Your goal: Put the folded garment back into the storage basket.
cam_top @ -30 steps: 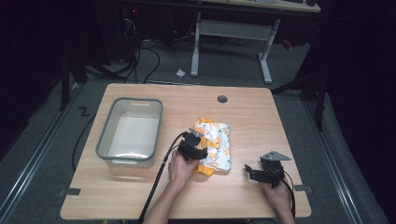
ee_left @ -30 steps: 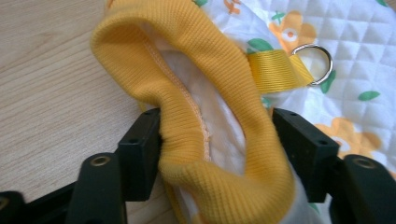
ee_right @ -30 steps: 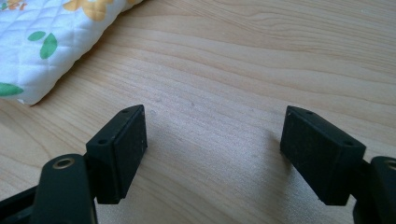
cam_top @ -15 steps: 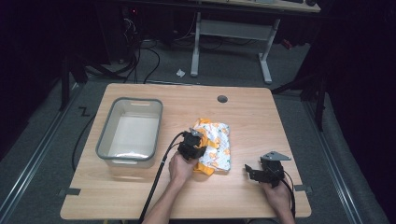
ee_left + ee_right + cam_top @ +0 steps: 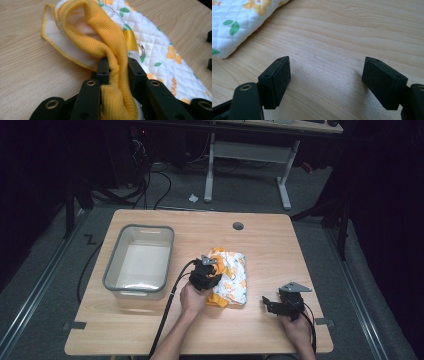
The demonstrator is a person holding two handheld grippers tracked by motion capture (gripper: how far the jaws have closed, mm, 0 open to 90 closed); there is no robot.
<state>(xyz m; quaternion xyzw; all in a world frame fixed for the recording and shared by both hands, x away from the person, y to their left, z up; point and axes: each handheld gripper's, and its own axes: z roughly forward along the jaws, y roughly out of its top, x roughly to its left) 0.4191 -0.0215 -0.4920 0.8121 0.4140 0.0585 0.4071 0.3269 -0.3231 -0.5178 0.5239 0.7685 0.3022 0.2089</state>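
Left gripper [image 5: 117, 68] clamped on yellow ribbed band [image 5: 110, 50] of quilted floral cloth [image 5: 231, 277], jaws just closed onto it. Cloth lying folded near table [image 5: 280, 245] centre, at 3 o'clock from grey bin [image 5: 140, 262]. Right gripper [image 5: 325, 80] wide open, holding nothing, low over bare wood at 4 o'clock from cloth.

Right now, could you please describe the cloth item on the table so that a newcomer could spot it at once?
On the wooden table, look just right of the grey plastic bin. There lies a folded quilted garment, white with orange flowers and green leaves. Its yellow ribbed trim, pinched in the left tongs, marks it out as the one soft, printed thing there.
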